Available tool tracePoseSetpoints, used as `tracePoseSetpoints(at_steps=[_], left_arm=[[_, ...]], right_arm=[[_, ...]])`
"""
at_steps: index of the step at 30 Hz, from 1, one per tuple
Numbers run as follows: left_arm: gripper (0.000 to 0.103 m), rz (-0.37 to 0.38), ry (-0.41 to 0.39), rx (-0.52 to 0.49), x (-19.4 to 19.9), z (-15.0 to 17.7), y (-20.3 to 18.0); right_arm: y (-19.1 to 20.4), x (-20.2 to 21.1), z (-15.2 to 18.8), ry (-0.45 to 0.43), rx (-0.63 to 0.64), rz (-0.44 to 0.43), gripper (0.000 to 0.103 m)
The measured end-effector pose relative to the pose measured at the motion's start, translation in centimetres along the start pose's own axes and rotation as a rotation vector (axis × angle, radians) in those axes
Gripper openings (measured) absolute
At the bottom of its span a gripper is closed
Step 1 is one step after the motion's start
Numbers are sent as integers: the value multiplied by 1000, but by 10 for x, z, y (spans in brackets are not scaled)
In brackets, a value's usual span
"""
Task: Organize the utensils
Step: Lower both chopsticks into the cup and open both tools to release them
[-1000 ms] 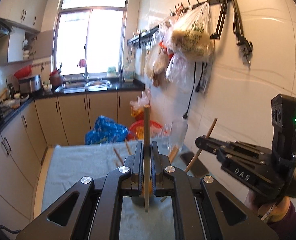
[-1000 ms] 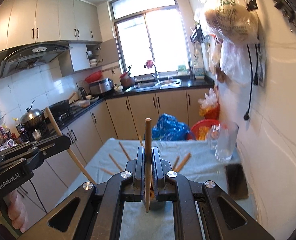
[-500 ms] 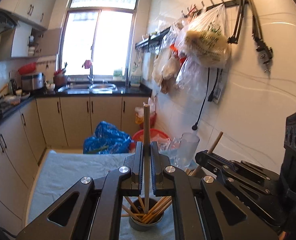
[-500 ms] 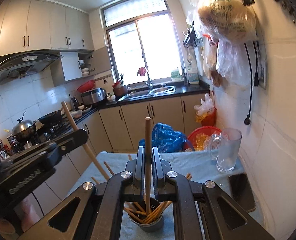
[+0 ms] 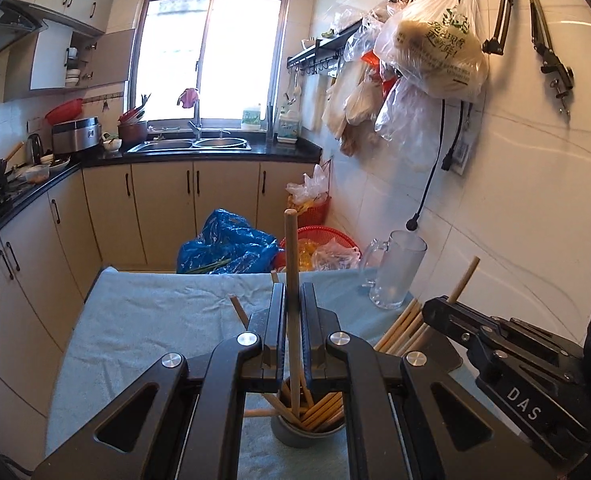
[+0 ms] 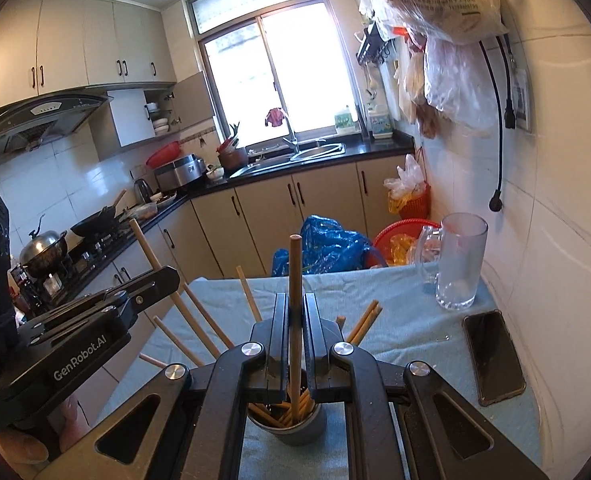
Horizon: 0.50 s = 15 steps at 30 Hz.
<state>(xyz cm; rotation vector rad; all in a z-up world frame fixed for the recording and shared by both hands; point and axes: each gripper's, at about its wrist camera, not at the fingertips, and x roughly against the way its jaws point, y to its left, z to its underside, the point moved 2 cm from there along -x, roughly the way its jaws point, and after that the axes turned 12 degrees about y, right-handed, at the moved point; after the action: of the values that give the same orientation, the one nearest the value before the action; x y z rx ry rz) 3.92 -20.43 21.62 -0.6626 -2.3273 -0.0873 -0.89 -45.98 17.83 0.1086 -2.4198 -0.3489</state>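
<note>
My left gripper (image 5: 293, 300) is shut on a wooden chopstick (image 5: 291, 264) held upright, its lower end inside a grey metal cup (image 5: 307, 434) full of chopsticks on the blue towel. My right gripper (image 6: 295, 312) is shut on another upright chopstick (image 6: 295, 272), its lower end in the same cup (image 6: 291, 426). Each gripper shows in the other's view, the right (image 5: 439, 308) and the left (image 6: 167, 276), both beside the cup. Loose chopsticks (image 6: 363, 320) lie on the towel beyond the cup.
A glass mug (image 6: 457, 266) stands at the table's far right by the tiled wall. A black phone (image 6: 493, 356) lies at the right edge. The blue towel (image 5: 147, 316) covers the table. Blue bag (image 5: 227, 246) and red baskets sit on the floor beyond.
Both grippers have come lower and closer over the cup. The two held chopsticks now reach down into the cup among the others.
</note>
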Motion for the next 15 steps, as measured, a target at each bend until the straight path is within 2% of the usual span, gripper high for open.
tracePoseSetpoints(at_steps=[15], left_arm=[[6, -6, 28, -21, -5, 14, -5]], right_arm=[[-5, -10, 17, 44, -16, -2, 8]])
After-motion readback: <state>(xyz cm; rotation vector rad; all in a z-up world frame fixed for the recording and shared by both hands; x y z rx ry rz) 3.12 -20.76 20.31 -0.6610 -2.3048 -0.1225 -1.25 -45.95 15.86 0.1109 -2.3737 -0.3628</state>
